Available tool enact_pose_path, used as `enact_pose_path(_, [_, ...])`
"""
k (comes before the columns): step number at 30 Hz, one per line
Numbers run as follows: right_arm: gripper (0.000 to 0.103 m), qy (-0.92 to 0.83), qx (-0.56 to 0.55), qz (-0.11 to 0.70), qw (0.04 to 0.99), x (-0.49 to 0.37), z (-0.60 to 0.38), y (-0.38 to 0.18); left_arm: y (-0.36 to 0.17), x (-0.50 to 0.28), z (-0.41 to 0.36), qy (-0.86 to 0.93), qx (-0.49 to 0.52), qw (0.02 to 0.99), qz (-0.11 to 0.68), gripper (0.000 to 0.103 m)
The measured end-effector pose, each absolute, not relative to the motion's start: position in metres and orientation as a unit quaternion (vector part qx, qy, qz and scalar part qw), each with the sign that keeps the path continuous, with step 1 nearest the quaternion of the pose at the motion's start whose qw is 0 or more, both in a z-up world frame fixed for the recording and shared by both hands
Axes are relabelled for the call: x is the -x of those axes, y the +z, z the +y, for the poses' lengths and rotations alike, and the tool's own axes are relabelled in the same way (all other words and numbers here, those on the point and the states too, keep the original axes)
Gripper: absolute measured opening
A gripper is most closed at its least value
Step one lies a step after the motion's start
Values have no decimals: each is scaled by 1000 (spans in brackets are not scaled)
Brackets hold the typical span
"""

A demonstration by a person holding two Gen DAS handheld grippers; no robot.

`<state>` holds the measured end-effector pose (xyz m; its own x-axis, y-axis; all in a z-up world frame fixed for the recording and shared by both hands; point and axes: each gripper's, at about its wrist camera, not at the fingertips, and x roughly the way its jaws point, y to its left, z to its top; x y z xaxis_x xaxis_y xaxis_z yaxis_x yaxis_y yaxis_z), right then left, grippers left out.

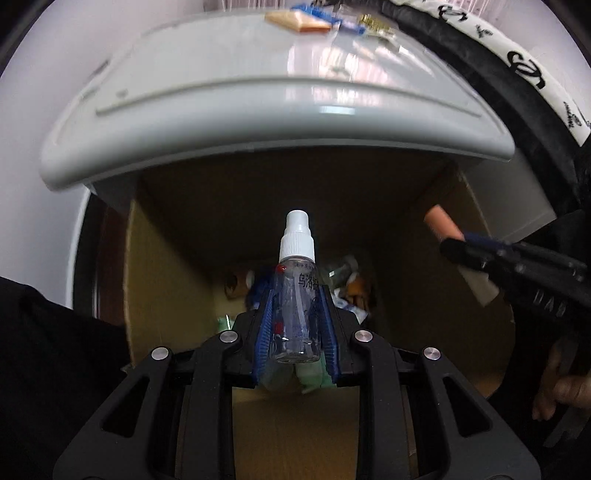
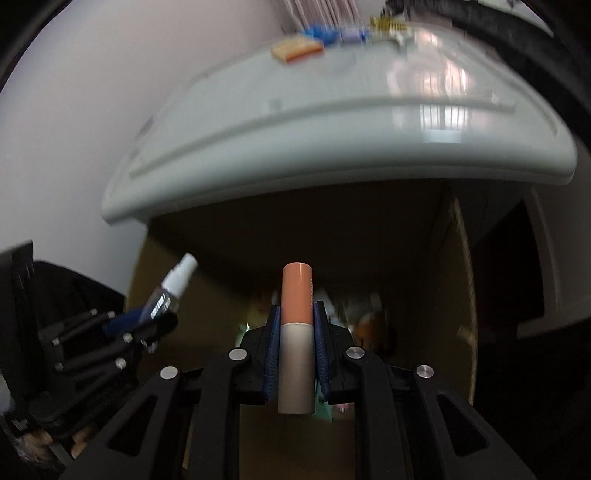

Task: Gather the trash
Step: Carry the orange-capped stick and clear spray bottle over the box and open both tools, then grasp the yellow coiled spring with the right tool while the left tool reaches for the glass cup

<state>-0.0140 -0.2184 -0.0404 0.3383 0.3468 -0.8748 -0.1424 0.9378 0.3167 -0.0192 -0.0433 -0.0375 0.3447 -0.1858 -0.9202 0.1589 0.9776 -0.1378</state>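
Both hands loaded, both poised over the cardboard box [image 1: 166, 295] that sits under the front edge of the white table [image 1: 258, 122]. Left gripper [image 1: 295, 325] is clamped on a clear spray bottle [image 1: 295, 314], white pump cap pointing forward, body squeezed between the blue pads [image 1: 266, 325]. Right gripper [image 2: 295, 343] is clamped on a lipstick-style tube [image 2: 296, 343], orange cap forward, beige base toward the camera.

Progress, as I read it: mid-task. Box already has a heap of mixed trash at the bottom [image 1: 343, 291] (too dark and blurred to itemise). Both held items are above the opening, not yet dropped, so letting go of them looks like the step in hand. Still left on the table's far edge: an orange-and-cream flat packet [image 1: 299, 20], some blue wrappers [image 1: 314, 11], something gold [image 1: 373, 20].

Writing:
- bottle label: black Chinese print, partly readable, starts "乌洛", rest wraps out of view
- side of the right gripper in the left view: embossed letters, look like "UAB", not sure
- black-and-white band [image 1: 517, 62] at top right: interlocked double-C logo, Chanel-style
- tube: fine print along the side, illegible
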Motion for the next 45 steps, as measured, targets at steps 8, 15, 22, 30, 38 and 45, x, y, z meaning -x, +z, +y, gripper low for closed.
enact_pose_path(8, [58,127,-83,573,805,10,-218,-50,-51,14,-46,-67,-18,808,584,68])
enact_pose_path(15, [58,131,-99,555,816,13,-224,-35,-47,22,-52,-51,-31,821,568,69])
enact_pose_path(22, [59,145,-120,495,848,-26,-249,31,-6,7,-46,-32,-33,854,518,69])
enact_pose_path(30, [61,42,-131,455,880,-230,-314,66,34,-71,-45,-20,-16,891,453,80])
enact_pose_path(38, [59,-13,-77,451,889,-364,-320,55,14,-102,-40,0,-33,891,453,80])
enact_pose_path(45, [57,75,76,471,876,-412,-309,34,3,-109,-38,-2,-40,889,457,80])
